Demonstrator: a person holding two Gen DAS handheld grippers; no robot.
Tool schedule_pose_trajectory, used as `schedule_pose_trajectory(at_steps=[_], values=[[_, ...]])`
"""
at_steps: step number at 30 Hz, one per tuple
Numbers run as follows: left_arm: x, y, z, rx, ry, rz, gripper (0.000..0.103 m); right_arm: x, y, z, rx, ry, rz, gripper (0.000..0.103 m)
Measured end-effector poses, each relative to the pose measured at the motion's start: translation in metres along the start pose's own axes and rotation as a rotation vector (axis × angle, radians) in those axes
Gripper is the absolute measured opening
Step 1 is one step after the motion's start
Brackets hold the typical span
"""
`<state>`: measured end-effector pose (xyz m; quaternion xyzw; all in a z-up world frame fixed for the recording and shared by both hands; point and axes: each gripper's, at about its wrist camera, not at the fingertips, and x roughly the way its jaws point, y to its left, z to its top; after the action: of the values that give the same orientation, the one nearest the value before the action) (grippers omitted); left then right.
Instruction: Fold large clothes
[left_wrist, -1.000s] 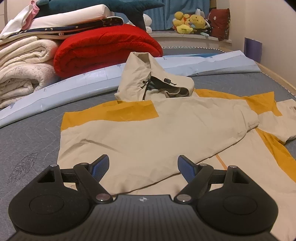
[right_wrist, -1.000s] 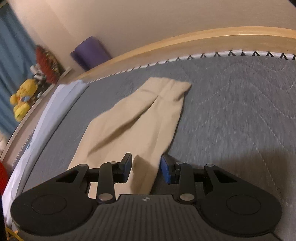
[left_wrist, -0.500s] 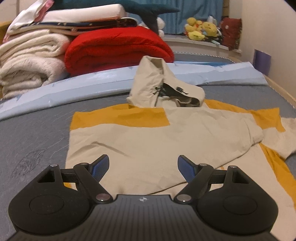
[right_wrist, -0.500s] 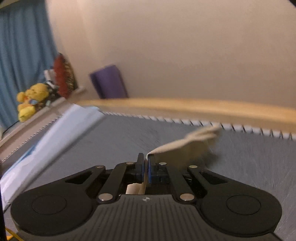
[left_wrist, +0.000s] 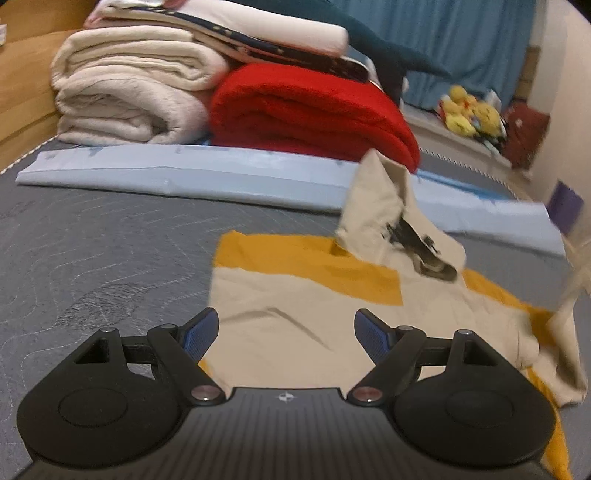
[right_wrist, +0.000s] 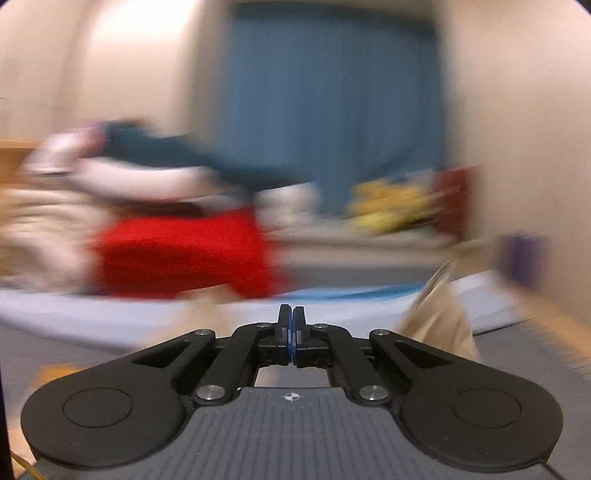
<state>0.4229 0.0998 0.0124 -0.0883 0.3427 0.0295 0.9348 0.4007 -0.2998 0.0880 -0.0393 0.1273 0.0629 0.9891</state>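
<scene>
A beige jacket with mustard-yellow bands (left_wrist: 295, 317) lies spread on the grey mattress (left_wrist: 103, 251), its hood (left_wrist: 388, 210) bunched at the far side. My left gripper (left_wrist: 286, 332) is open and empty, just above the jacket's near part. My right gripper (right_wrist: 291, 325) is shut on the beige sleeve (right_wrist: 439, 317), which trails off to its right. In the left wrist view the lifted sleeve (left_wrist: 576, 280) rises at the right edge. The right wrist view is heavily blurred.
A folded light-blue sheet (left_wrist: 184, 177) lies across the mattress behind the jacket. Behind it stand stacked cream blankets (left_wrist: 125, 99) and a red blanket (left_wrist: 310, 110). Plush toys (left_wrist: 469, 114) and a blue curtain (left_wrist: 461, 48) are at the far right.
My right gripper has shut on the sleeve, lifted it off the mattress and swung left towards the blankets. My left gripper stayed open while its view turned left.
</scene>
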Motion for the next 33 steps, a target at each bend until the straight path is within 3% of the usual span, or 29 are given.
schedule_pose_trajectory(at_steps=[1,3,5,7,9,12,17,20,22,23,24,29,31,33], values=[[-0.001,0.003,0.002,-0.01,0.0,0.003,0.085,-0.001,0.024,-0.008,0.011,0.042,0.097,0.0],[-0.001,0.008,0.004,-0.032,0.006,0.009,0.085,-0.005,0.059,-0.025,0.024,0.132,0.203,0.0],[0.0,0.01,0.005,-0.047,0.013,0.008,0.085,-0.008,0.072,-0.043,0.007,0.183,0.218,0.001],[0.0,0.01,0.005,-0.051,0.017,0.007,0.085,-0.002,0.064,-0.06,-0.033,0.219,0.154,0.011],[-0.001,0.009,0.004,-0.049,0.017,0.005,0.085,0.017,0.044,-0.075,-0.042,0.279,0.062,0.03],[0.0,0.006,0.002,-0.035,0.025,0.005,0.085,0.056,0.017,-0.095,-0.082,0.33,-0.127,0.039],[0.01,0.003,-0.002,-0.029,0.045,0.014,0.085,0.125,0.004,-0.133,-0.359,0.374,-0.233,0.042],[0.012,0.004,-0.002,-0.027,0.051,0.015,0.085,0.163,-0.004,-0.149,-0.426,0.449,-0.251,0.042],[0.012,0.006,-0.001,-0.035,0.052,0.016,0.085,0.184,-0.011,-0.159,-0.44,0.52,-0.233,0.034],[0.012,0.008,-0.001,-0.04,0.052,0.017,0.085,0.188,-0.013,-0.158,-0.448,0.517,-0.218,0.011],[0.013,0.01,0.001,-0.044,0.053,0.018,0.085,0.192,-0.015,-0.154,-0.462,0.507,-0.22,0.003],[0.008,0.026,0.008,-0.084,0.039,0.023,0.085,0.15,0.007,-0.094,-0.409,0.262,-0.309,0.001],[0.006,0.034,0.013,-0.1,0.027,0.032,0.085,0.116,0.039,-0.066,-0.38,0.137,-0.253,0.001],[0.004,0.046,0.017,-0.124,0.019,0.047,0.085,0.076,0.08,-0.041,-0.318,0.021,-0.117,0.001]])
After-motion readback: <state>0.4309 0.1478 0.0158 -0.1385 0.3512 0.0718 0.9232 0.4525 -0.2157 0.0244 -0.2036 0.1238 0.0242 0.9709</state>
